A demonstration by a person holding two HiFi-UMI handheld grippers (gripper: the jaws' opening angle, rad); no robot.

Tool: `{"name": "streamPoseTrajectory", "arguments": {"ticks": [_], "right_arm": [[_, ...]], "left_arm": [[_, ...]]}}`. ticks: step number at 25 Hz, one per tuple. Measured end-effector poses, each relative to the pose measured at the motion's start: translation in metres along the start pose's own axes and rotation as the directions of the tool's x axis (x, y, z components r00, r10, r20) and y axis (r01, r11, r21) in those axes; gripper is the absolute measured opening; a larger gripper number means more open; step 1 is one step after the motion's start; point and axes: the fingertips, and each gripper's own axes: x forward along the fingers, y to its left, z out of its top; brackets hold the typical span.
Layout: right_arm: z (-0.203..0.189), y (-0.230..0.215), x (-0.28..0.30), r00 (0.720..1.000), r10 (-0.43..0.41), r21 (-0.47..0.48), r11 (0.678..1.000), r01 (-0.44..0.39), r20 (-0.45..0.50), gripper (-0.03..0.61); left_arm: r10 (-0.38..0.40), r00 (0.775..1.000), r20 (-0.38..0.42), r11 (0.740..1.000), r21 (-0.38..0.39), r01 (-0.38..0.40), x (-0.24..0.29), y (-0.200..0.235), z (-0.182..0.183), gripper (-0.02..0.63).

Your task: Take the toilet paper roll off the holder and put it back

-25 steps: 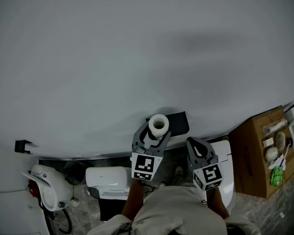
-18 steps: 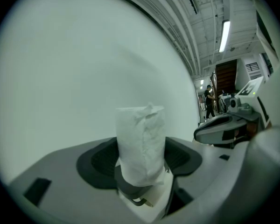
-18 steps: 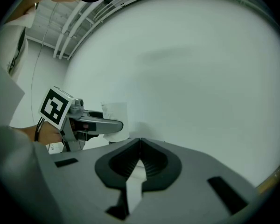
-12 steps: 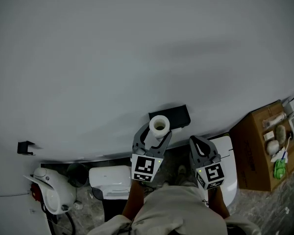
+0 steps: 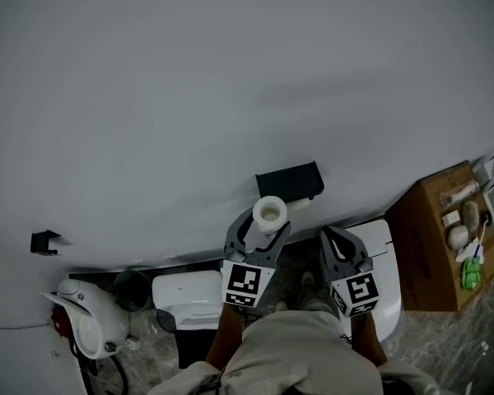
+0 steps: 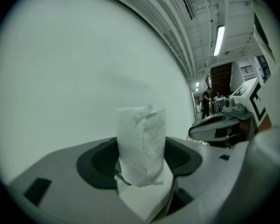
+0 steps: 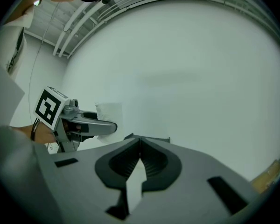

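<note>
A white toilet paper roll (image 5: 269, 214) stands upright between the jaws of my left gripper (image 5: 261, 227), which is shut on it just below and left of the black wall holder (image 5: 289, 182). The roll is off the holder. In the left gripper view the roll (image 6: 141, 144) fills the gap between both dark pads, in front of the pale wall. My right gripper (image 5: 336, 245) hangs to the right of the roll, its jaws shut with nothing between them. In the right gripper view its tips (image 7: 139, 142) meet, the holder's top edge (image 7: 151, 137) shows just beyond, and the roll (image 7: 109, 113) and left gripper sit at the left.
A white toilet (image 5: 377, 282) is under my right gripper. A cardboard box (image 5: 435, 245) with small items stands at the right. A white bin (image 5: 186, 299) and a white and red appliance (image 5: 82, 323) sit at the lower left. A small black bracket (image 5: 41, 242) is on the wall.
The roll and left gripper have come a little down and away from the holder; a gap between roll and holder now shows. The right gripper has hardly moved.
</note>
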Motion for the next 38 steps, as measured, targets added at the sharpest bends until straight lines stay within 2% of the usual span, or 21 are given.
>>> {"name": "streamPoseTrajectory", "arguments": {"ticks": [20,38], "right_arm": [[-0.013,0.036,-0.026,1.000,-0.010,-0.005,1.000,0.010,-0.014,-0.002],[-0.011,0.022,-0.011,1.000,0.010,0.005,1.000,-0.010,-0.011,-0.002]], "left_arm": [[-0.019,1.000,-0.004,0.999,-0.037,0.019,-0.055,-0.018,-0.028,0.305],[-0.016,1.000,-0.001,1.000,-0.025,0.016,-0.036,-0.016,-0.020,0.305]]}}
